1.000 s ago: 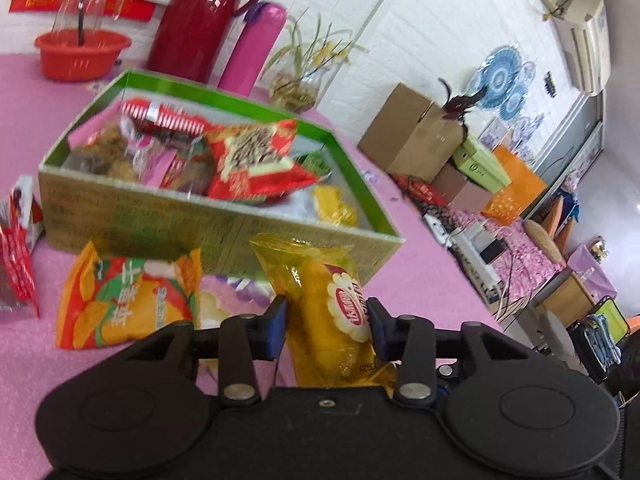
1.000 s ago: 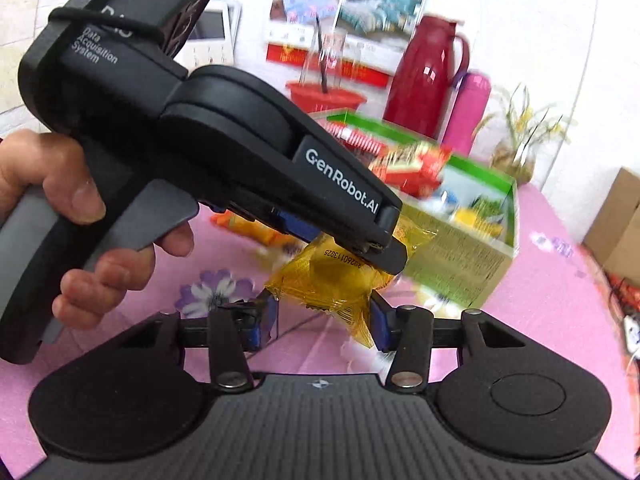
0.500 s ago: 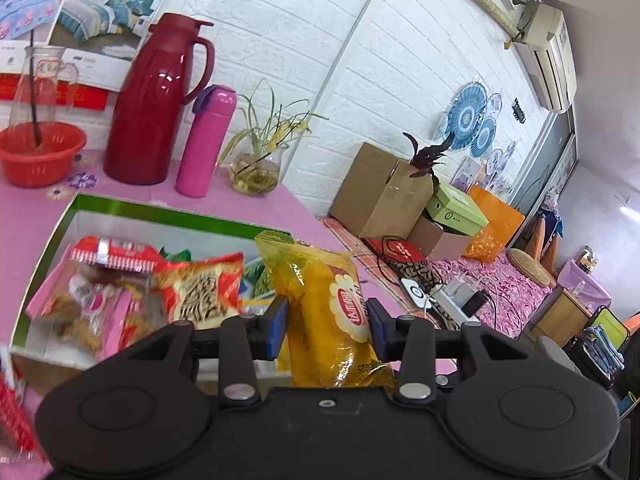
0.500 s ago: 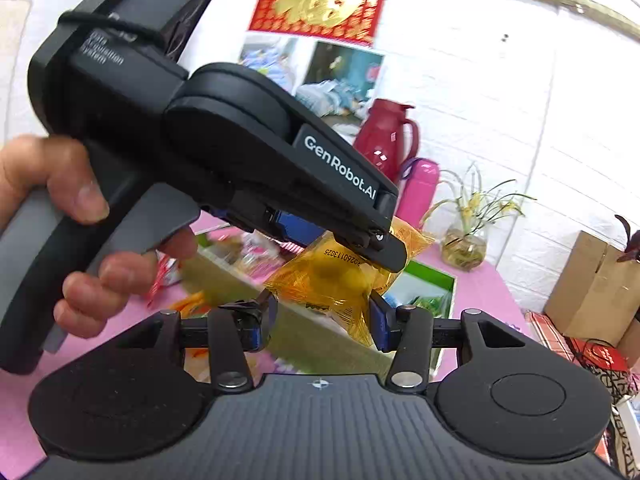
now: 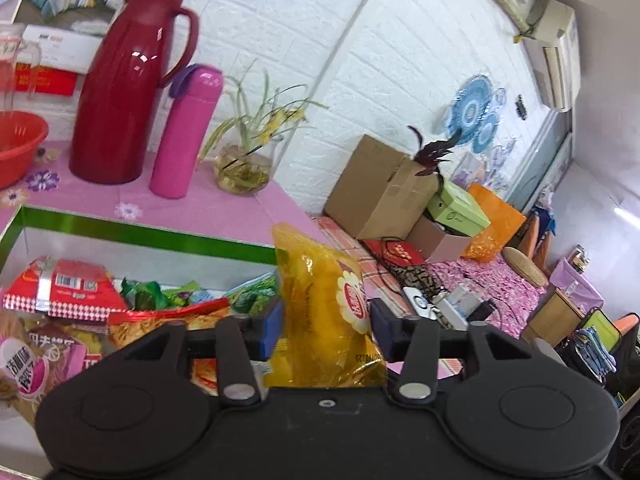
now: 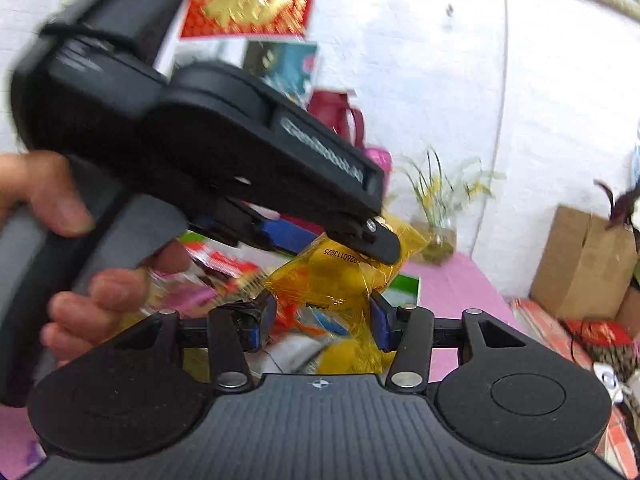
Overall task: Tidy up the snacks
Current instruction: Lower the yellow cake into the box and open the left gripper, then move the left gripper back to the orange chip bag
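Both sets of jaws are opening around the yellow snack packet (image 5: 324, 312), pads just clear of it. Left gripper (image 5: 326, 322) and right gripper (image 6: 322, 318) hover above the green-rimmed box (image 5: 148, 232), apparently releasing it among the packets there.

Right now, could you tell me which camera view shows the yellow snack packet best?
The left wrist view: the yellow snack packet stands sharp and nearly whole, logo showing, between the opening jaws of the left gripper. The right wrist view shows the packet blurred, partly hidden behind the left gripper's body, between the opening jaws of the right gripper.
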Available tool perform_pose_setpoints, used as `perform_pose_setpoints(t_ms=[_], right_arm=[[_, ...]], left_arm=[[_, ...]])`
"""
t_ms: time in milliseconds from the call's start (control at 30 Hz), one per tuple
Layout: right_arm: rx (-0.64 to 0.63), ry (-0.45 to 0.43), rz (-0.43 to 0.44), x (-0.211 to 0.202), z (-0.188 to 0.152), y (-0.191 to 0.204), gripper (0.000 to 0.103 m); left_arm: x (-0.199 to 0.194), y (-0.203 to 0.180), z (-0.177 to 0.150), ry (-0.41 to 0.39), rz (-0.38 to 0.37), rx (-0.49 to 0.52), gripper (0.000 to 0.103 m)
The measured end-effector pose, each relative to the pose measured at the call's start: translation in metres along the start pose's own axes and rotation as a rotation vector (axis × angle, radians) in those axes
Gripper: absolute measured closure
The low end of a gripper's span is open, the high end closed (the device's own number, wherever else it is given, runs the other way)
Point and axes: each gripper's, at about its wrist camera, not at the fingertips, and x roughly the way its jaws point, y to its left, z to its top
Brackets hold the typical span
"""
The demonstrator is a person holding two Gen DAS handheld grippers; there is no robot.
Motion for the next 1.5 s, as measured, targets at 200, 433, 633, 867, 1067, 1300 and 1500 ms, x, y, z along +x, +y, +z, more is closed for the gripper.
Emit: perform_pose_setpoints(t_ms=[200,433,633,867,1067,1300,1500], right_arm=[[-0.066,0.061,-0.039,0.016,-0.009,0.008,0.0],[-0.139,-0.006,-0.034,-0.013,0.006,0.033,0.0],[-0.181,-0.059,0.012,-0.041,0.017,0.052,0.0],[-0.18,-0.003,0.111,-0.058,0.009,0.074,0.0],[-0.153,0.111,0.203,-0.06,-0.002,0.095,0.0],[-0.172,0.191,0.238,-0.049,-0.013,0.119,0.0],[-0.161,0.232,0.26,-0.035,-0.016,0.126,0.0]], left_arm=[[-0.016,0.017,-0.012,-0.027,0.07,-0.014,0.0],[-0.053,0.016,-0.013,-0.064,0.06,-0.041,0.0],[-0.097,0.017,-0.024,-0.078,0.081,-0.049,0.0],[-0.134,0.03,-0.052,-0.035,0.136,-0.064,0.0],[-0.152,0.047,-0.077,0.013,0.164,-0.069,0.0],[-0.165,0.07,-0.088,0.039,0.207,-0.101,0.0],[-0.167,0.089,-0.088,0.042,0.229,-0.14,0.0]])
